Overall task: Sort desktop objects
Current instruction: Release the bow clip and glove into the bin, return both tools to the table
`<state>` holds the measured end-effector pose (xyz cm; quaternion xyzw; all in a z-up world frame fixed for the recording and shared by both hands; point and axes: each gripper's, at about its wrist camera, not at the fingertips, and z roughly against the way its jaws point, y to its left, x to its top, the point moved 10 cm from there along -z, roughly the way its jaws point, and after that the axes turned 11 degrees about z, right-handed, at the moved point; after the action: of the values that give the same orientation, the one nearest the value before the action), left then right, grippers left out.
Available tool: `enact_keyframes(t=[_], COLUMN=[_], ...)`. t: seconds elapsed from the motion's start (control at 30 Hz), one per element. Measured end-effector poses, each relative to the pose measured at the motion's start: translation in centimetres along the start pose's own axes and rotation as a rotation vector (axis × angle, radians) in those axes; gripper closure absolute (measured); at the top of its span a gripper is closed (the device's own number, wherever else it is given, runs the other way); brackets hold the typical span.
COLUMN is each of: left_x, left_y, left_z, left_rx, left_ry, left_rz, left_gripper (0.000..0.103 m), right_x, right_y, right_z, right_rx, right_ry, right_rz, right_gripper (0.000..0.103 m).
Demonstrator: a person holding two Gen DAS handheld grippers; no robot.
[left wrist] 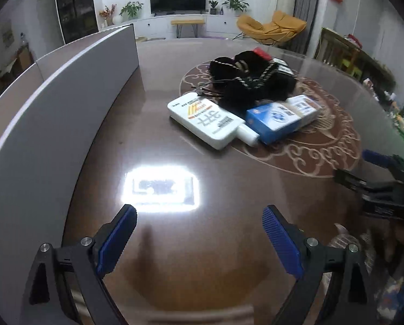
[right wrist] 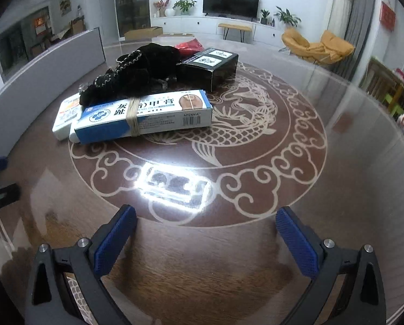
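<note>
Two grippers hang over the tabletop (right wrist: 296, 162), both with jaws spread wide and nothing between them; left gripper (left wrist: 199, 216) and right gripper (right wrist: 206, 216) each point down at bare wood short of the pile. Clutter sits ahead of both, well apart from the fingertips, on the far side of a glare patch. Nearest items: blue box (right wrist: 145, 117) bound with a rubber band, lying flat, and a white bottle (left wrist: 202, 120) tucked just beside it, touching. From the right wrist view the blue box lies crosswise, its long axis running left to right, dead ahead and slightly left of the jaws, so those jaws would close across its narrow width if they go straight forward. From the left wrist view the white bottle lies diagonally, cap end toward the camera's right, ahead and a bit right of the jaws. Behind them a black pouch (right wrist: 139, 67) with a chain drapes over the heap, and a black box (right wrist: 210, 67) stands beyond. Right hand looks like the better-placed one for the blue box, left for the white bottle. A grey panel (left wrist: 66, 103) walls the left edge.
</note>
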<state>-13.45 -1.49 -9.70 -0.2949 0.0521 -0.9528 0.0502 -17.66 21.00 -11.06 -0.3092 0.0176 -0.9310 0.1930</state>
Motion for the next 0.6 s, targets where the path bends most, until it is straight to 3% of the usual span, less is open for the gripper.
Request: enact_keyframes(t=[0.17,0.6], left_x=[1.2,1.3], left_y=[-0.1,-0.3], left_z=[-2.5,-3.3], left_rx=[0.047,0.011], left_ry=[-0.002,-0.011], left_rz=[-0.037,-0.012], left_gripper=[0.008,0.000], right_x=[-0.2,-0.2], right_y=[0.3,0.3], right_z=[-0.4,-0.3], right_rx=[0.017,0.017], right_ry=[0.005,0.004], right_rz=[-0.016,-0.017], right_gripper=[0.000,0.000])
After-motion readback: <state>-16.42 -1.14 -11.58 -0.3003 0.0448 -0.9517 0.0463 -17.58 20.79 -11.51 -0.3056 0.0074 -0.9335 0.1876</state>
